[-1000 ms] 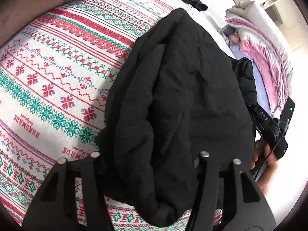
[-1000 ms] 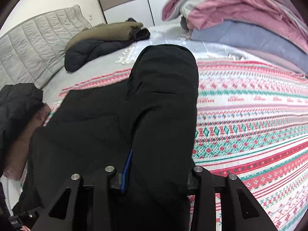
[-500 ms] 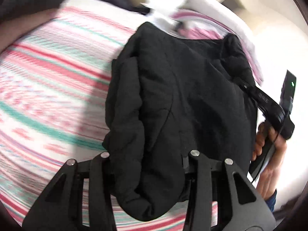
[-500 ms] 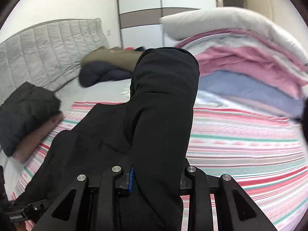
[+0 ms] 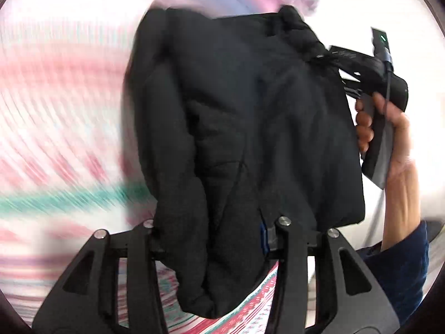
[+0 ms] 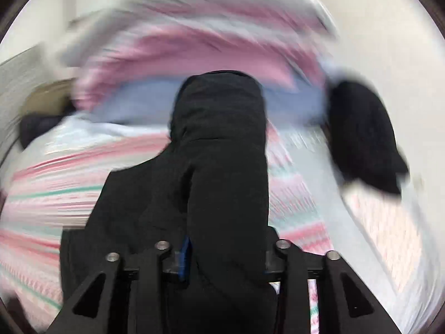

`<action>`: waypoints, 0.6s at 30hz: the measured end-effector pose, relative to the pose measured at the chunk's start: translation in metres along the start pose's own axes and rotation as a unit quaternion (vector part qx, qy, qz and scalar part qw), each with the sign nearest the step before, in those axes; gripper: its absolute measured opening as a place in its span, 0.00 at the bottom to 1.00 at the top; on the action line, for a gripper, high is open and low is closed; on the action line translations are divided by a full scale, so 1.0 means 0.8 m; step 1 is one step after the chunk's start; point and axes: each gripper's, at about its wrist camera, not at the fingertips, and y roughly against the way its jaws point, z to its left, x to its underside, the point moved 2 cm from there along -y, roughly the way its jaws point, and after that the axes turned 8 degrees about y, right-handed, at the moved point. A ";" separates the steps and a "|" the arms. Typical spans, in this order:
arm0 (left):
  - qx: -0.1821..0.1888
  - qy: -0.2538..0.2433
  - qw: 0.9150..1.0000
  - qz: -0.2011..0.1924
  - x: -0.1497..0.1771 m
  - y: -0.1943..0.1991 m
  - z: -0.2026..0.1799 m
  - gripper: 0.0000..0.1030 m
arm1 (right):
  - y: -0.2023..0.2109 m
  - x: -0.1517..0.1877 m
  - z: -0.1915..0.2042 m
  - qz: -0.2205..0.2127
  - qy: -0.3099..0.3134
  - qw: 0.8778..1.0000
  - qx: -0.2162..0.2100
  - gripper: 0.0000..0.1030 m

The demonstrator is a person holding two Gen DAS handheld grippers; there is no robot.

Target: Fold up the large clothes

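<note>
The left claw [image 5: 214,231] pinches a thick fold of the black jacket [image 5: 250,128], its jaws easing apart with the cloth bunched between them. The right claw [image 6: 222,247] likewise grips a padded roll of that jacket, jaws also widening around it. The garment hangs lifted between the two, its long axis running across from one claw to the other, above the bed's patterned red, green and white blanket [image 5: 256,309]. It looks matte black, quilted and bulky. A person's hand [image 5: 389,139] holds the right tool. Farther off lies a blurred pile of pink and blue bedding [image 6: 194,53].
</note>
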 end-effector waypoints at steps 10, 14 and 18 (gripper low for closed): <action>0.058 -0.001 0.998 0.016 0.001 0.019 0.013 0.62 | -0.041 0.124 -0.144 -0.054 -0.314 0.948 -0.018 0.61; 0.051 0.008 0.999 0.006 0.010 0.055 0.008 0.62 | 0.046 0.139 -0.114 -0.104 -0.296 0.949 -0.034 0.63; -0.007 -0.042 0.999 -0.033 0.038 0.124 0.006 0.62 | 0.140 0.196 -0.041 -0.119 -0.270 0.954 -0.056 0.63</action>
